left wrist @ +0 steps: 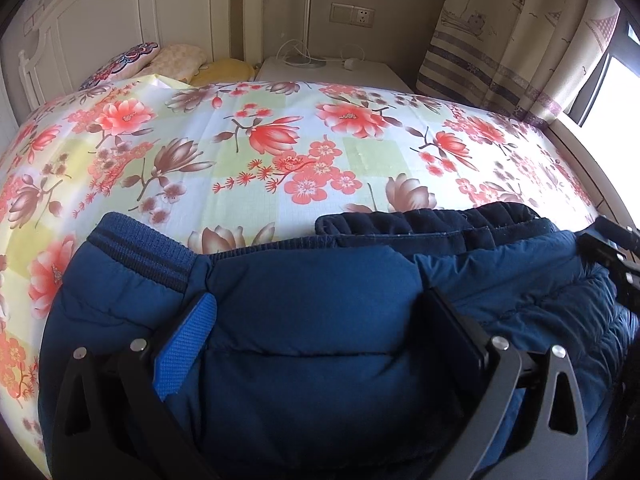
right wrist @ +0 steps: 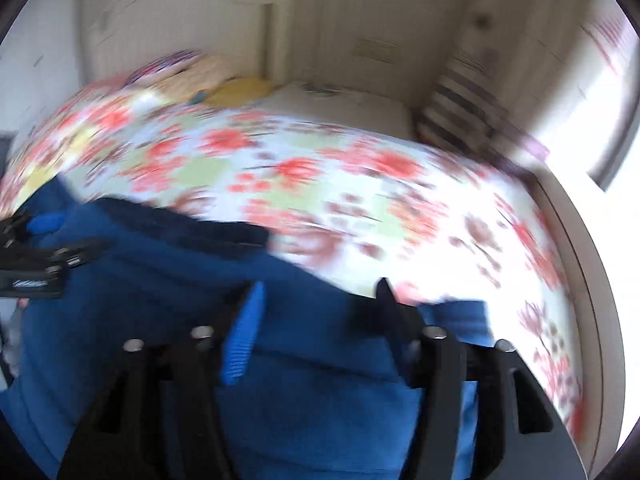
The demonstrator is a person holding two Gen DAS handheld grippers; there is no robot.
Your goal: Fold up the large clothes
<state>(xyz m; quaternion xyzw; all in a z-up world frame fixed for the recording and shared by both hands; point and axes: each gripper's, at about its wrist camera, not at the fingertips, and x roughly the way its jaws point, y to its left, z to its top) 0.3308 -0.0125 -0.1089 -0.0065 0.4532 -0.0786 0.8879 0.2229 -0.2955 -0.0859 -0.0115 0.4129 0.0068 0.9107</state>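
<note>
Dark blue puffer jacket (left wrist: 312, 312), quilted, ribbed cuff and darker lining at its far edge, bunched on near side of floral bedsheet (left wrist: 248, 136). Left gripper (left wrist: 320, 328) wide apart, padding bulging between the jaws, grip unclear; right gripper (right wrist: 316, 304) parted over jacket, blurred, apparently nothing pinched. Beyond: pillows (left wrist: 160, 60), headboard (left wrist: 112, 12), nightstand (left wrist: 332, 72), curtain (left wrist: 512, 36).

Floral bedsheet (left wrist: 248, 132) covering the bed; 3 pillows (left wrist: 176, 62) at its headboard (left wrist: 100, 20) end (curtain (left wrist: 516, 36) beside).
</note>
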